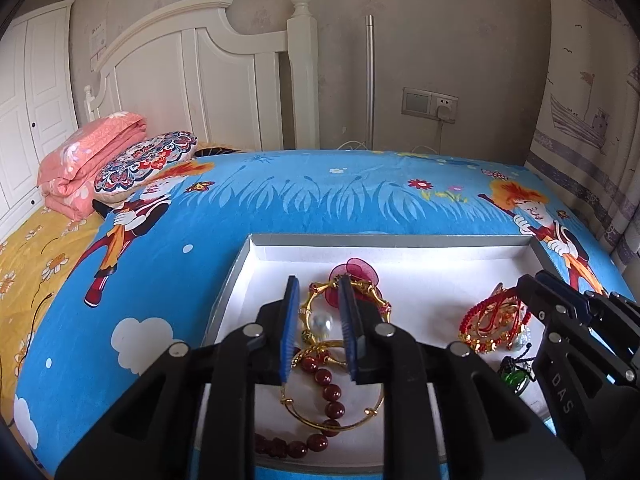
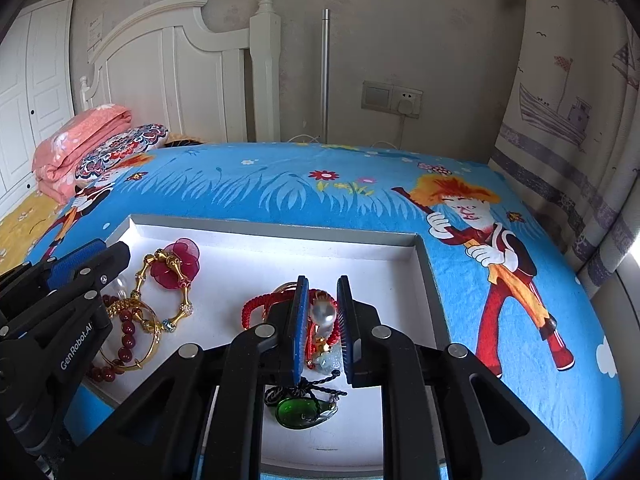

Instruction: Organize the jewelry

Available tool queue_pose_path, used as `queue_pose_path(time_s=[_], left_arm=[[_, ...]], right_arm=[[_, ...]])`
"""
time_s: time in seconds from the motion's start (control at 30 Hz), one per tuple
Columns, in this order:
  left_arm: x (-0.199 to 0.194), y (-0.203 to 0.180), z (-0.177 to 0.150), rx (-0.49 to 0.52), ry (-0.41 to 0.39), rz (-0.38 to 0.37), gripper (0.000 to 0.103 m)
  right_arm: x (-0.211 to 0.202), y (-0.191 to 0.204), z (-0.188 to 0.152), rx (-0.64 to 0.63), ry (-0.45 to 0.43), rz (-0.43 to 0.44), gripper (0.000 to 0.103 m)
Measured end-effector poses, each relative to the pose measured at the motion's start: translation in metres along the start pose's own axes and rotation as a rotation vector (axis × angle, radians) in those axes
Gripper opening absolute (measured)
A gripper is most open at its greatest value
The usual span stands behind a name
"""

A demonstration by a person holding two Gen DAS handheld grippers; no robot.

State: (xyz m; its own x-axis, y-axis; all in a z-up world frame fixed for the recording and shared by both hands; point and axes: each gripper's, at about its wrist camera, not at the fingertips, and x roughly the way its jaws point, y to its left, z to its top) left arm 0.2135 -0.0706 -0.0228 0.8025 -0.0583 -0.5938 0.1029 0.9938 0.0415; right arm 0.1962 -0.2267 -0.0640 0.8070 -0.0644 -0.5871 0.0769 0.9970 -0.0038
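Note:
A white tray with a grey rim (image 1: 380,240) (image 2: 280,226) lies on a blue cartoon bedsheet. My left gripper (image 1: 319,284) stands open over its left part, straddling a gold bamboo-link bracelet (image 1: 312,289) and a pearl (image 1: 320,324) without pressing them. A red flower (image 1: 360,270), a dark red bead bracelet (image 1: 332,394) and a gold bangle (image 1: 340,426) lie around it. My right gripper (image 2: 322,282) is narrowly open over a red cord bracelet (image 2: 256,308), with another pearl (image 2: 323,314) between its pads. A green pendant (image 2: 298,410) on black cord lies nearer the camera.
The bedsheet (image 1: 280,208) surrounds the tray. A folded pink quilt (image 1: 92,156) and a patterned pillow (image 1: 148,160) sit at the far left by the white headboard (image 1: 224,80). A curtain (image 2: 568,120) hangs on the right, and a wall socket (image 2: 404,104) is behind.

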Motion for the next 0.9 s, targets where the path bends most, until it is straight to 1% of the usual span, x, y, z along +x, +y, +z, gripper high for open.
queue_pose_path(time_s=[0.07, 0.1, 0.13, 0.17, 0.2, 0.27, 0.33, 0.4, 0.43, 0.5, 0.6, 0.63, 0.8, 0.9], left_arm=[[-0.001, 0.003, 0.000, -0.010, -0.008, 0.005, 0.044], [-0.001, 0.004, 0.000, -0.012, -0.009, 0.004, 0.049], [-0.001, 0.005, 0.001, -0.014, -0.011, 0.005, 0.061], [-0.002, 0.006, 0.001, -0.017, -0.017, 0.009, 0.067], [-0.003, 0.007, 0.001, -0.021, -0.024, 0.015, 0.069], [-0.005, 0.009, 0.002, -0.026, -0.029, 0.016, 0.081], [-0.008, 0.011, 0.005, -0.031, -0.035, 0.011, 0.086], [-0.014, 0.013, 0.009, -0.033, -0.048, 0.012, 0.090], [-0.018, 0.014, 0.012, -0.032, -0.056, 0.012, 0.095], [-0.027, 0.015, 0.014, -0.030, -0.079, 0.012, 0.098], [-0.040, 0.017, 0.016, -0.013, -0.098, 0.012, 0.098], [-0.044, 0.018, 0.015, -0.007, -0.099, 0.011, 0.098], [-0.064, 0.022, 0.002, -0.004, -0.117, 0.002, 0.098], [-0.074, 0.025, -0.008, -0.010, -0.124, -0.011, 0.098]], right_arm=[[0.000, -0.003, -0.001, 0.006, 0.001, -0.002, 0.021], [0.001, -0.005, -0.001, 0.010, 0.002, -0.002, 0.026], [0.001, -0.006, -0.002, 0.014, 0.004, -0.001, 0.031], [0.000, -0.007, -0.002, 0.017, 0.005, 0.001, 0.032], [0.000, -0.007, -0.002, 0.016, 0.005, 0.002, 0.034], [-0.002, -0.008, -0.001, 0.010, 0.001, -0.003, 0.039], [-0.005, -0.009, -0.001, 0.008, -0.008, -0.007, 0.050], [-0.011, -0.009, 0.000, 0.009, -0.019, -0.007, 0.055], [-0.014, -0.010, 0.001, 0.009, -0.025, -0.006, 0.056], [-0.021, -0.011, 0.001, 0.012, -0.035, -0.007, 0.060], [-0.033, -0.012, -0.001, 0.011, -0.045, -0.019, 0.070], [-0.036, -0.013, -0.002, 0.015, -0.048, -0.024, 0.072], [-0.052, -0.019, -0.006, 0.036, -0.051, -0.021, 0.075], [-0.062, -0.022, -0.007, 0.037, -0.068, -0.018, 0.078]])
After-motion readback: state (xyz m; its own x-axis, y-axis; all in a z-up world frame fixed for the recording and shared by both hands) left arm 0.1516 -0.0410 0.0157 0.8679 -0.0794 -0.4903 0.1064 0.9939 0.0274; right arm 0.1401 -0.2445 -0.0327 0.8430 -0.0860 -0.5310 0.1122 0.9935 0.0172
